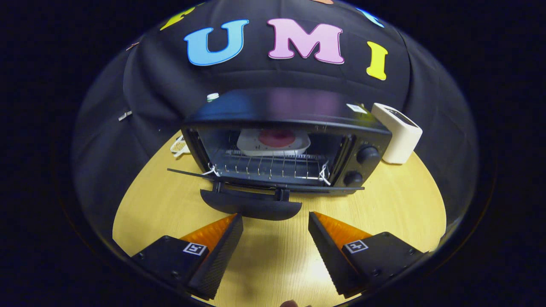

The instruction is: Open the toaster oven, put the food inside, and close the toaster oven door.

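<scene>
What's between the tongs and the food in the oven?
In the gripper view, the open tongs face the lowered door handle, then the wire rack, then the food.

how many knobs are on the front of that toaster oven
2. Both sit on the toaster oven control panel, right of the open door: upper knob and lower knob directly beneath it. None looks hidden. The tool is open, just short of the door handle.

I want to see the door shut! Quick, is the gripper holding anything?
Gripper: open, holding nothing, just short of the oven door handle.
</scene>
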Motion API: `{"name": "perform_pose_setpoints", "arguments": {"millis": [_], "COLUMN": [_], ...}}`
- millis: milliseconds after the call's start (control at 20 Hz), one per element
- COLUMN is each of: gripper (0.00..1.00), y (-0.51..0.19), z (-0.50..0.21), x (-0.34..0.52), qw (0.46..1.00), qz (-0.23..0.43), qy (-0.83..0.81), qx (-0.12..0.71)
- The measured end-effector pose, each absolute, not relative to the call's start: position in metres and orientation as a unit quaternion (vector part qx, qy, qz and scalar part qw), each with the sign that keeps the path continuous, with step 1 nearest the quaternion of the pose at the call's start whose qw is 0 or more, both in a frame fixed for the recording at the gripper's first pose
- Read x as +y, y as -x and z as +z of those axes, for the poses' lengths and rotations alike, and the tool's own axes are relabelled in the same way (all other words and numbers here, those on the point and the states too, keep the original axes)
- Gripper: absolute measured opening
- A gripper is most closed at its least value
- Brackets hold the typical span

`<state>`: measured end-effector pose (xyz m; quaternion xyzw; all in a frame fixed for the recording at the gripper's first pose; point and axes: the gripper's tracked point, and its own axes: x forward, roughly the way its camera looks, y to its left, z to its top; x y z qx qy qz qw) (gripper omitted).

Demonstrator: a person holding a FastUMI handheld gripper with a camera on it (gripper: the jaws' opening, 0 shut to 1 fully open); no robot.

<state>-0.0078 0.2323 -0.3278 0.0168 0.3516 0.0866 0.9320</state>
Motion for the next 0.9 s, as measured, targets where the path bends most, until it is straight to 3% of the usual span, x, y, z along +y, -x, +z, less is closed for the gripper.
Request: {"name": "perform_pose_setpoints", "arguments": {"millis": [400, 900], "gripper": [1.00, 1.00], "y": [-0.023, 0.003], "z": [-0.266, -0.172], "x": [0.224, 0.165], "qw": [0.951, 0.972], "qz": [0.084, 0.091], "qy": [-0.031, -0.063], "qx": [0.296, 0.208]}}
